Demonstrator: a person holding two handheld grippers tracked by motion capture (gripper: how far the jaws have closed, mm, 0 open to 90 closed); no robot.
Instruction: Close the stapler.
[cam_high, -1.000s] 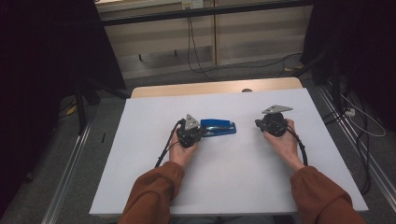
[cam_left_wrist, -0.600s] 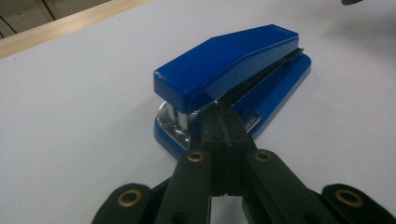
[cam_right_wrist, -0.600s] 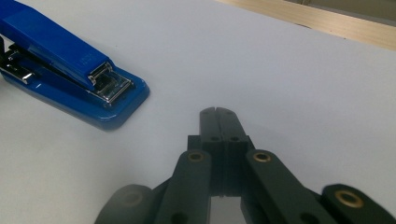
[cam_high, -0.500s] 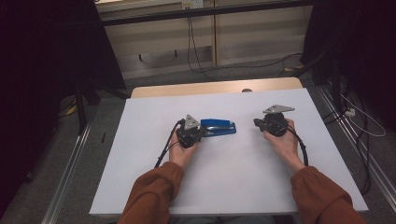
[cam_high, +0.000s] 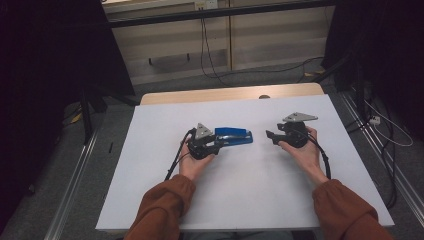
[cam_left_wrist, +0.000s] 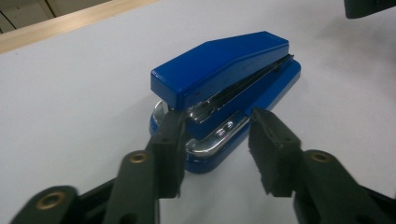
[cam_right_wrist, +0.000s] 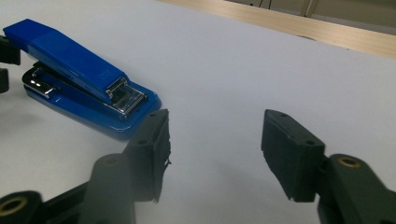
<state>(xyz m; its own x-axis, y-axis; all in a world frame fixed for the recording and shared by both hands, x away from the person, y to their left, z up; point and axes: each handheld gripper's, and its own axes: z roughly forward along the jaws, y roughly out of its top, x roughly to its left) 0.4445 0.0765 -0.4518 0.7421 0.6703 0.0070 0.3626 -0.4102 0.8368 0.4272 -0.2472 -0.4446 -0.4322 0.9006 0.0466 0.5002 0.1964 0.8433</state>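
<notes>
Both tongs have just spread: left tongs (cam_left_wrist: 215, 144) straddle the glossy blue plastic stapler's (cam_left_wrist: 224, 88) near end at frame centre, right tongs (cam_right_wrist: 212, 149) empty, so gripping comes next.

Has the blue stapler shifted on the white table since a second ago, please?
No. The blue stapler lies at the same spot below the table's wooden back edge, beside the left gripper, whose jaws have just been opening around its rear end.

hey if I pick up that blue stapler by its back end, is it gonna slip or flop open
The blue stapler looks rigid, but its top arm is hinged, so it may swing open if only the base is pinched. Its glossy plastic and chrome could be slippery. Flat-based, it should slide rather than roll.
</notes>
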